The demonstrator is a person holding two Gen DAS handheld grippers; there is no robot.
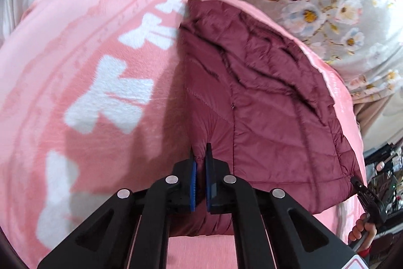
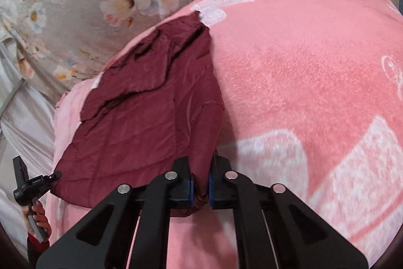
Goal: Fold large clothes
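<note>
Your left gripper (image 1: 200, 155) has its fingers drawn nearly together, pinching a bunched fold at the near edge of the dark red quilted jacket (image 1: 264, 97). The blue pads (image 1: 193, 180) press the fabric from both sides, and a narrow strip of cloth shows between them.

Your right gripper (image 2: 200, 183) is likewise squeezed onto the jacket (image 2: 151, 105), with a thick wad of its fabric caught between the fingers and hanging a little below them.

From the left wrist view, the right gripper (image 1: 359, 184) shows at the jacket's lower right corner, gripping that edge, with your hand (image 1: 362, 231) on its handle. From the right wrist view, the left gripper (image 2: 54, 177) meets the jacket's lower left corner.

The jacket lies spread and wrinkled on the pink blanket (image 1: 88, 67), its far end pointing toward the flowered sheet (image 1: 314, 4) beyond the blanket. White shapes are printed on the blanket beside the jacket.
</note>
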